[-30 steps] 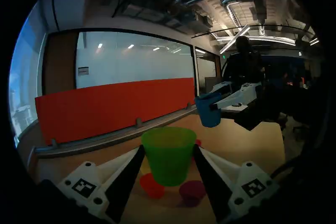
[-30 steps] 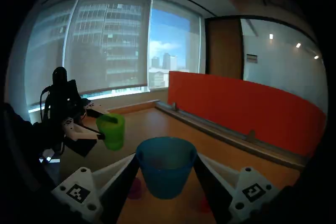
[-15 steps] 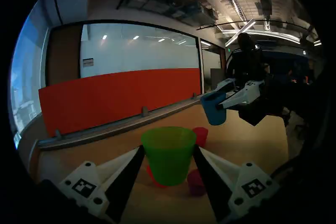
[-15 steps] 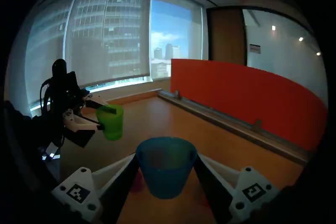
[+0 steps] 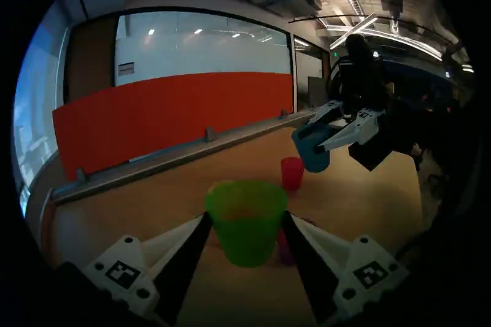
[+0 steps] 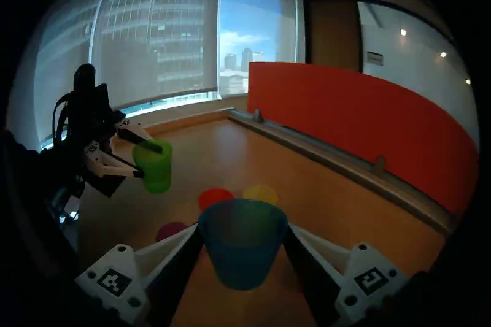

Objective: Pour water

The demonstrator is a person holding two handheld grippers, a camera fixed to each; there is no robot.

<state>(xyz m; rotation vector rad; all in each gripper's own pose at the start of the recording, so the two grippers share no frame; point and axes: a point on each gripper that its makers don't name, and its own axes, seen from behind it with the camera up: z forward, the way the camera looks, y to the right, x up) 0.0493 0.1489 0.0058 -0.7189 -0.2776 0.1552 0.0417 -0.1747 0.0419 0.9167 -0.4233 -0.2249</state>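
Left hand-held gripper (image 5: 245,218) is clenched on the green cup (image 5: 247,235), one finger pressing on each side of it, and holds it upright in the air above the bench (image 5: 153,204); the right hand-held gripper (image 6: 243,232) grasps the blue cup (image 6: 242,253) in the same way, with both fingers on its wall. In the left gripper view the blue cup hangs farther off and seems a little tilted, though the light there is poor. The two held cups are well apart, with open air between them. Below them three small cups stand near together on the wood: a red cup (image 6: 215,197), a yellow cup (image 6: 260,192) and a purple cup (image 6: 171,229). Around this group the bench is bare wood up to its far edge; a metal rail (image 6: 344,164) runs along that edge, and the orange partition (image 6: 368,124) rises just behind it. The side toward the window (image 6: 159,45) has wide room. Whether there is water in either held cup I cannot tell.
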